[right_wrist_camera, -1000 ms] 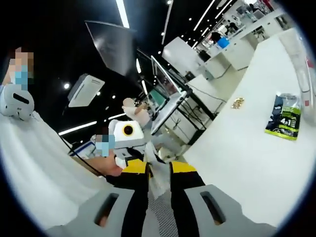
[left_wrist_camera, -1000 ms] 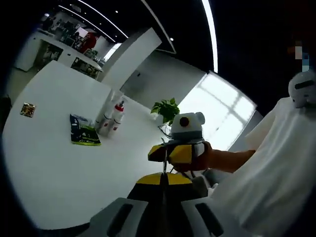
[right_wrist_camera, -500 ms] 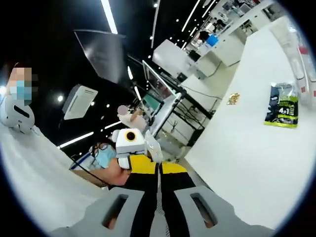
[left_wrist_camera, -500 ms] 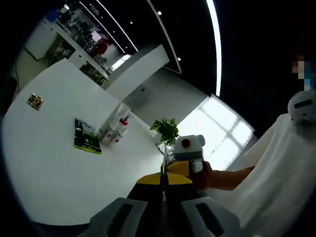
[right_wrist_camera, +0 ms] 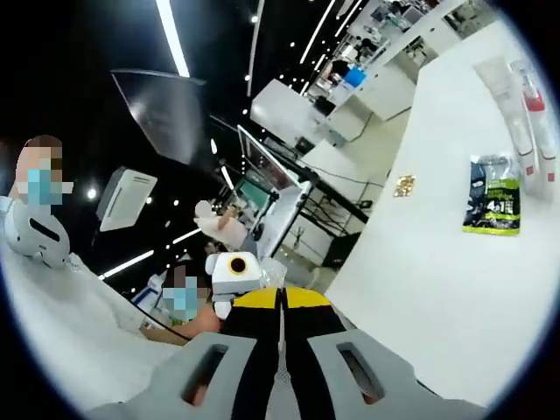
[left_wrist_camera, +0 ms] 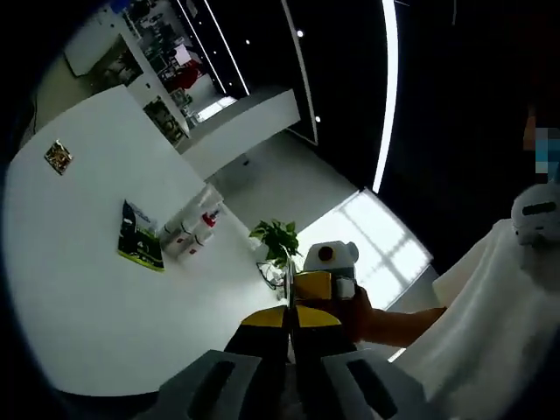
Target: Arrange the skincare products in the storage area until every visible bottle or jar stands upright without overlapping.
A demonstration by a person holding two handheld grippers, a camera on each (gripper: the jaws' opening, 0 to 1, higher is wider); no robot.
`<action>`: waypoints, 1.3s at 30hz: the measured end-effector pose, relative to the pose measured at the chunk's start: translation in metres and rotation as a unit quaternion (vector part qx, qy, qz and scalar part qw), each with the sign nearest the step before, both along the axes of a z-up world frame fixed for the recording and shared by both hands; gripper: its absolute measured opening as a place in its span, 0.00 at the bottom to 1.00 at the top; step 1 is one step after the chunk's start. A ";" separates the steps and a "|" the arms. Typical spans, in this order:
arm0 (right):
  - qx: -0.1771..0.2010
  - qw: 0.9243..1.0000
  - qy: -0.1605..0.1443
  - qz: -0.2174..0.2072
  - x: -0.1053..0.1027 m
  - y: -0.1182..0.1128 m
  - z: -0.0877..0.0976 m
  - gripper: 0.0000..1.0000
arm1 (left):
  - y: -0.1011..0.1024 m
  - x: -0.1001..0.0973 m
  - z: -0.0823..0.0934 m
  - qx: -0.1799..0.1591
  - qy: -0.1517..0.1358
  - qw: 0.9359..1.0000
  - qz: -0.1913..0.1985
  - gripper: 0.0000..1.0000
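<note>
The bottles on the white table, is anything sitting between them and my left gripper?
Nothing visible blocks them. The left gripper is held above bare white table; the bottles lie beyond, with a green packet beside them, not in the path.

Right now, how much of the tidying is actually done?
Nothing looks done yet. On the white table the tubes with red caps lie flat beside a green packet, untouched. Nothing is in hand: the left tool and right tool are both shut on nothing, held up away from the products. Still left: reaching them and standing each one upright, apart.
</note>
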State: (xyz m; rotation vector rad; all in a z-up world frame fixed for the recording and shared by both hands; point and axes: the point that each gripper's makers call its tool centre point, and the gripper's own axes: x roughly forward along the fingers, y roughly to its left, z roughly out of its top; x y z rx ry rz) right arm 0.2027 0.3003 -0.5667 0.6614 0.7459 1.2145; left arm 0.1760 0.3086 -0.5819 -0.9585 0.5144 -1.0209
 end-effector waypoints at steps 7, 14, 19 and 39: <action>-0.006 1.000 -0.011 -0.019 0.006 0.001 -0.002 0.00 | 0.007 0.006 -0.007 0.020 0.010 0.999 -0.022 0.03; 0.000 0.999 -0.015 -0.028 0.014 0.009 -0.001 0.00 | 0.018 0.010 -0.004 0.006 0.004 0.999 -0.032 0.01; -0.042 0.995 -0.072 -0.048 0.023 0.021 -0.007 0.11 | 0.023 0.018 -0.010 -0.001 0.025 1.000 -0.015 0.01; -0.105 0.982 -0.133 -0.079 0.033 0.006 -0.019 0.23 | 0.030 0.027 -0.020 0.022 0.038 0.999 0.021 0.00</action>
